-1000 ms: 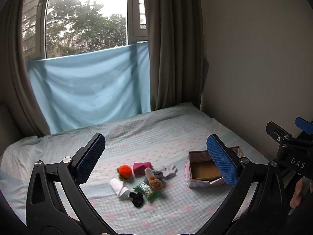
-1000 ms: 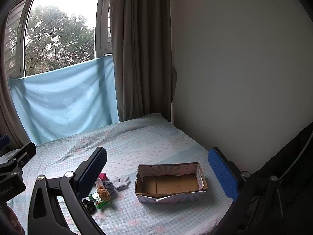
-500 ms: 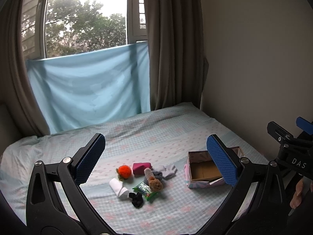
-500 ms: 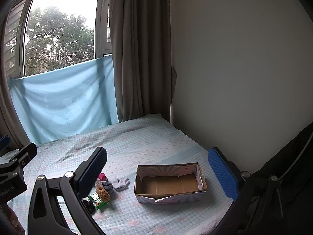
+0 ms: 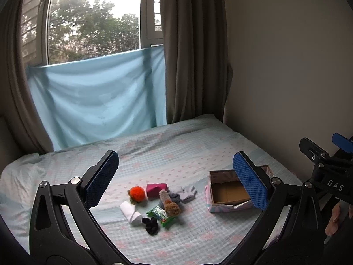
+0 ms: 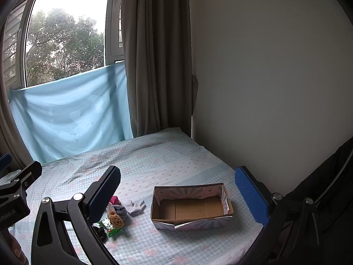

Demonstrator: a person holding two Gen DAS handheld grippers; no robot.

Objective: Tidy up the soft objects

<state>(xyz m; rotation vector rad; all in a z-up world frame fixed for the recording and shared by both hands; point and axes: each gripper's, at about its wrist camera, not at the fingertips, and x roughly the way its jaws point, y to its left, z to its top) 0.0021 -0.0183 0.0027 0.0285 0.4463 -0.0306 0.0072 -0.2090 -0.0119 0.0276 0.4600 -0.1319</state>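
Seven soft items (image 5: 163, 201) (one clump), one box (image 5: 229, 206)

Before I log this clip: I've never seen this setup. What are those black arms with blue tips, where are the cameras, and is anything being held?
There is no robot here. A person holds two hand-held claws, each with a fisheye camera looking along its blue-padded fingers. One picture is from the left claw, the other from the right claw. Both are open and hold nothing. On the bed lies a cluster of small soft things: an orange pom-pom, a white rolled sock, a brown plush toy and others. Beside them stands an open cardboard box, apparently empty.
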